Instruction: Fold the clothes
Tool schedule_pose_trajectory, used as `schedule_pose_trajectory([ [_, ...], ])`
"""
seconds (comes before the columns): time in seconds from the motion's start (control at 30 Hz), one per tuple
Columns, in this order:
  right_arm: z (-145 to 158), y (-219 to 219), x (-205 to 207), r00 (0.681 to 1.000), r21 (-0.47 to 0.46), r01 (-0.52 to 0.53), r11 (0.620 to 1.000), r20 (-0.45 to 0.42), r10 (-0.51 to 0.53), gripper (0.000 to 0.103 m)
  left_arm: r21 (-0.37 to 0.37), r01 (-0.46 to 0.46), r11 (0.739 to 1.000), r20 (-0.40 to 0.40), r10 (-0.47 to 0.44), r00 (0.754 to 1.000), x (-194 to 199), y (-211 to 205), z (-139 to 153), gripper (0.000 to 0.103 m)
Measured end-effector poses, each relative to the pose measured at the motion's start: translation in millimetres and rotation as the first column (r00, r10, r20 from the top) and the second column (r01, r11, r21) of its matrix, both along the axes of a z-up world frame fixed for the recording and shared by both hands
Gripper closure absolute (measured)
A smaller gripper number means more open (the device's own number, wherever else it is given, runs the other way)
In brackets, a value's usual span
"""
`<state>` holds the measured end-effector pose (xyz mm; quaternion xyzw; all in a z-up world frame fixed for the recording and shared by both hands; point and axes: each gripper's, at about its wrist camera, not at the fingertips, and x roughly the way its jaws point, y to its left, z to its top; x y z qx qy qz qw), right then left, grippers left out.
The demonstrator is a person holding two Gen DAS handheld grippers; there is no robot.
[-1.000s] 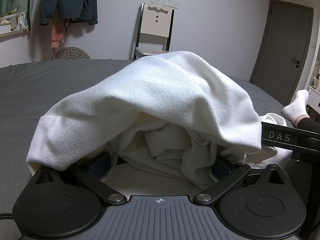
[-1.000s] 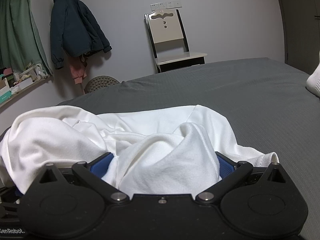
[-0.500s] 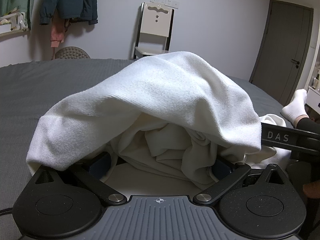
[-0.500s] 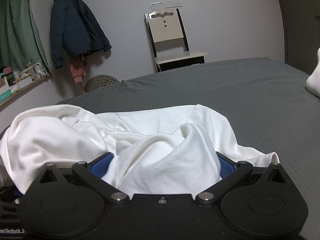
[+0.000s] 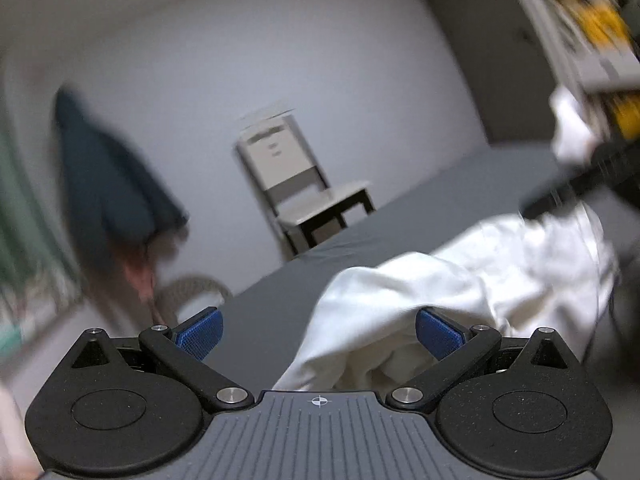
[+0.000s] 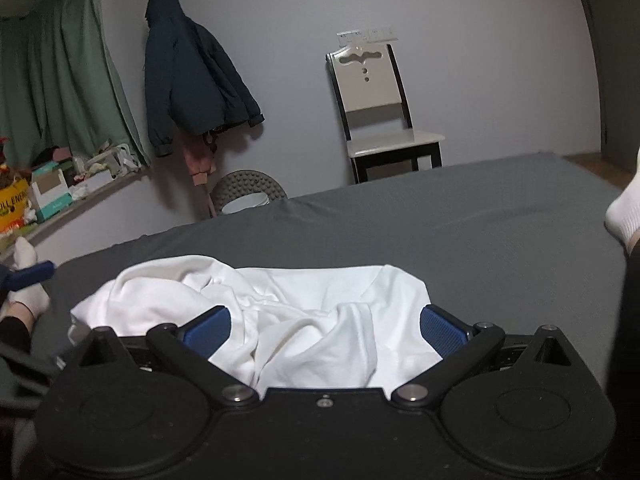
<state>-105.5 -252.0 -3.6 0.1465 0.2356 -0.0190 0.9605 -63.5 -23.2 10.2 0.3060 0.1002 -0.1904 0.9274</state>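
A crumpled white garment (image 6: 280, 304) lies in a heap on the dark grey bed (image 6: 440, 232). My right gripper (image 6: 326, 328) is open, its blue pads (image 6: 442, 334) wide apart on either side of the garment's near folds. The left wrist view is motion-blurred. My left gripper (image 5: 318, 332) is also open; the white garment (image 5: 440, 292) lies ahead to the right, with a fold over its right pad (image 5: 438, 336). The other gripper shows as a dark blur (image 5: 580, 184) beyond the cloth. A blue fingertip (image 6: 34, 274) of the left gripper shows at the far left of the right wrist view.
A white chair (image 6: 380, 120) stands against the far wall, with a dark jacket (image 6: 188, 76) hanging to its left. A green curtain (image 6: 52, 88) and a cluttered sill (image 6: 60, 188) are at the left. A person's socked feet (image 6: 626, 208) (image 6: 26, 280) rest on the bed.
The left gripper has swung fast to the left and tilted, and the cloth that was draped over it has slid off to the right. The garment now lies lower and flatter in the right view.
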Motion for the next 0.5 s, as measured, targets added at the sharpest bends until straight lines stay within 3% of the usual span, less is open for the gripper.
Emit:
schedule_pose_trajectory([
  [0.1,-5.0,-4.9,4.8,0.998,0.037,-0.025,0.999,-0.053,0.027,0.02,0.188,0.077,0.979,0.032,-0.085,0.996,-0.1,-23.6,-18.5,0.001],
  [0.2,-12.7,-8.6,7.8,0.993,0.086,-0.044,0.995,-0.106,0.053,0.033,0.362,0.107,0.926,0.089,-0.148,0.985,1.9,-42.0,-38.4,0.001],
  [0.23,-15.4,-10.1,8.9,0.991,0.105,-0.053,0.993,-0.119,0.065,0.041,0.372,0.116,0.921,0.083,-0.157,0.984,6.0,-45.3,-39.0,0.001],
  [0.27,-17.6,-10.5,9.6,0.989,0.118,-0.059,0.991,-0.129,0.074,0.046,0.364,0.121,0.924,0.073,-0.157,0.985,10.5,-46.5,-36.0,0.009],
  [0.3,-19.7,-11.0,10.8,0.987,0.127,-0.062,0.99,-0.142,0.08,0.052,0.352,0.124,0.928,0.062,-0.156,0.986,14.9,-47.2,-32.0,0.027],
  [0.4,-23.9,-13.5,11.5,0.984,0.164,-0.074,0.984,-0.151,0.099,0.062,0.33,0.146,0.933,0.023,-0.163,0.986,26.4,-49.5,-20.0,0.043],
  [0.43,-24.7,-14.5,11.6,0.983,0.178,-0.078,0.981,-0.148,0.105,0.071,0.325,0.153,0.933,0.012,-0.165,0.986,30.0,-49.2,-16.2,0.049],
  [0.5,-25.8,-16.8,11.7,0.984,0.205,-0.086,0.975,-0.137,0.116,0.087,0.3,0.156,0.941,-0.011,-0.16,0.987,38.4,-47.4,-7.0,0.07],
])
